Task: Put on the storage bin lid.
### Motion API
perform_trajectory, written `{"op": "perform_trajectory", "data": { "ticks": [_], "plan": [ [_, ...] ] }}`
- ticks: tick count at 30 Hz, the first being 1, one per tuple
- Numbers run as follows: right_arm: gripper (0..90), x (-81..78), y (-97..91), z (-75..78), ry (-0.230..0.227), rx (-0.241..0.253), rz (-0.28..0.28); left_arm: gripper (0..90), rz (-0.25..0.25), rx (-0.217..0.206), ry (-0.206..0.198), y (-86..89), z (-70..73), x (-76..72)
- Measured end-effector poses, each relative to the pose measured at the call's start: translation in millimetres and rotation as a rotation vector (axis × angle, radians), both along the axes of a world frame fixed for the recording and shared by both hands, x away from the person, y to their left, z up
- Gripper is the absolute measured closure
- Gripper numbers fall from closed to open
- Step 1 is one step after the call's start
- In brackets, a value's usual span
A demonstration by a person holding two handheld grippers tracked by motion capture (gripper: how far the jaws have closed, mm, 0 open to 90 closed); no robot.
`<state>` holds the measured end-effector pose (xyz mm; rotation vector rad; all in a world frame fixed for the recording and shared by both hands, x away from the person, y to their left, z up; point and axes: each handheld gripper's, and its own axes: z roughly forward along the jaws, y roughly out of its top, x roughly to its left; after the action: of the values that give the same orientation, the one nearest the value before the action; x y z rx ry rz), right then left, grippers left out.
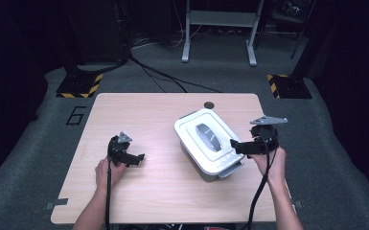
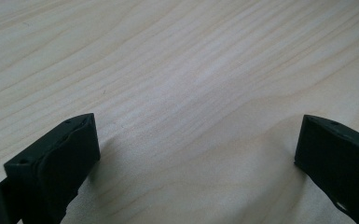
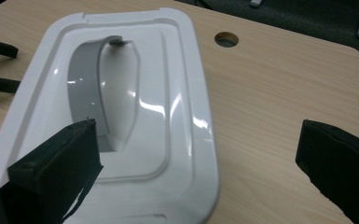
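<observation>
White lidded box [image 1: 208, 142] with grey handle [image 1: 208, 136], right of centre on the wooden table [image 1: 148, 120]. Right gripper [image 1: 235, 146] beside the box's right edge, jaws spread wide, holding nothing. Left gripper [image 1: 136, 157], lower left, jaws likewise apart over bare wood.

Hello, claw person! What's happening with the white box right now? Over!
Both claws, left claw and right claw, open, empty. White box lid on, beside right claw. Nothing in the way.
</observation>
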<state>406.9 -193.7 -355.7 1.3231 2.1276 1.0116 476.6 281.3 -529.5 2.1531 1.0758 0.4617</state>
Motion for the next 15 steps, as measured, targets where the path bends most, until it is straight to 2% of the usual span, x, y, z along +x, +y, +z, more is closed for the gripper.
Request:
{"op": "perform_trajectory", "data": {
  "ticks": [6, 10, 15],
  "plan": [
    [0.0, -8.9, -27.5, -5.0, 0.001, -0.004, -0.059, 0.0, 0.000, 0.000, 0.000, 0.0, 0.0, 0.0],
    [0.0, -16.4, -47.7, -15.3, 0.001, 0.001, -0.099, 0.0, -0.001, 0.001, 0.000, 0.0, 0.0, 0.0],
    [0.0, -23.5, -64.0, -32.3, 0.002, 0.007, -0.132, 0.0, 0.000, 0.001, 0.000, 0.0, 0.0, 0.0]
  ]
}}
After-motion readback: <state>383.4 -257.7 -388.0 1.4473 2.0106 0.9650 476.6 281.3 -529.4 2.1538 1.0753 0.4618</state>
